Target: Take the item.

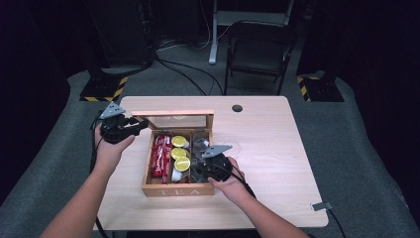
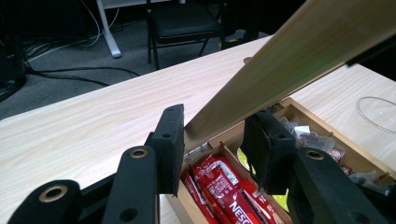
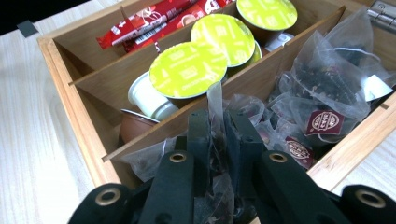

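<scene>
An open wooden tea box (image 1: pixel 178 191) sits on the table, its lid (image 1: pixel 173 113) standing upright at the back. Red sachets (image 1: pixel 162 156) fill its left compartment and green-topped capsules (image 1: pixel 181 153) the middle one. Clear tea bags (image 3: pixel 322 74) lie in the right one. My left gripper (image 2: pixel 212 135) is shut on the lid's (image 2: pixel 299 51) left end. My right gripper (image 3: pixel 215 126) reaches into the right compartment, shut on one clear tea bag (image 3: pixel 215 100). In the high view the left gripper (image 1: pixel 143 124) is at the box's back left and the right gripper (image 1: pixel 205 166) over its front right.
A clear round rim (image 2: pixel 378 114) lies on the table (image 1: pixel 267 148) just right of the box. There is a cable hole (image 1: pixel 237 108) near the far edge and a small clip (image 1: pixel 321 206) at the near right corner. A folding chair (image 1: pixel 260 49) stands beyond the table.
</scene>
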The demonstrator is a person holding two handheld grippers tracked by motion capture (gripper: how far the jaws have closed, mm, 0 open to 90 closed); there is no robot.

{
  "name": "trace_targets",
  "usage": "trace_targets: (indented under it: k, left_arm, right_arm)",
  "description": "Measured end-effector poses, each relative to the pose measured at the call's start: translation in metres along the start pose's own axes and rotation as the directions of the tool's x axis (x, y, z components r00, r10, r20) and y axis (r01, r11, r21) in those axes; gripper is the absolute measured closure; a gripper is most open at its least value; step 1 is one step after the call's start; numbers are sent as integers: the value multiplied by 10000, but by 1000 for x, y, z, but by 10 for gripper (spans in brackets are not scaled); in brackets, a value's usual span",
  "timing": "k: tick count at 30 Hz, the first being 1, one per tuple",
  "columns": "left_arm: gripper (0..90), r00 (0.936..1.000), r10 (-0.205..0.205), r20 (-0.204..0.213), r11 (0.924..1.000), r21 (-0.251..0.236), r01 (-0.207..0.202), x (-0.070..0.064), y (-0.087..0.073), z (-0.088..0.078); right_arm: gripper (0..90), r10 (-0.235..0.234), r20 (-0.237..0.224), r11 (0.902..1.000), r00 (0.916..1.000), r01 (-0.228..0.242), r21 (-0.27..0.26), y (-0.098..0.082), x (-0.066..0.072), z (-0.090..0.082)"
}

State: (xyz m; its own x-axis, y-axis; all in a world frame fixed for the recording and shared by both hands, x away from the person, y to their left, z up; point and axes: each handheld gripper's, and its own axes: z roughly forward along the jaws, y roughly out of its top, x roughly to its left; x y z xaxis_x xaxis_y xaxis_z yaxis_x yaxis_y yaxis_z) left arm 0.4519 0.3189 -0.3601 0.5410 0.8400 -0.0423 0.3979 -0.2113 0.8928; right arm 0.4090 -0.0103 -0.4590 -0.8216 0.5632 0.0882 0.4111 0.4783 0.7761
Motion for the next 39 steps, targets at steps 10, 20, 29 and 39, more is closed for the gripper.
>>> trace_targets:
  k: [10,20,29,39]
  left_arm:
    - [587,10000,13,-32,10000,6,-13,0,0,0]
    - [588,10000,-19,-62,10000,26,19,0,1,0]
    - [588,10000,-11,-53,10000,38,11,0,1,0]
    - [588,10000,34,-43,10000,34,-34,0,1,0]
  right_arm:
    - [814,-37,-80,9993,10000,34,-377,9,2,-13]
    - [685,105,-51,9994,9999,-107,-315,16,-3,-16]
    - [621,312,-121,9995,9994,-310,112,8,-2,-2]
    - [883,60,-317,9995,9995,-50,318,7,-1,1]
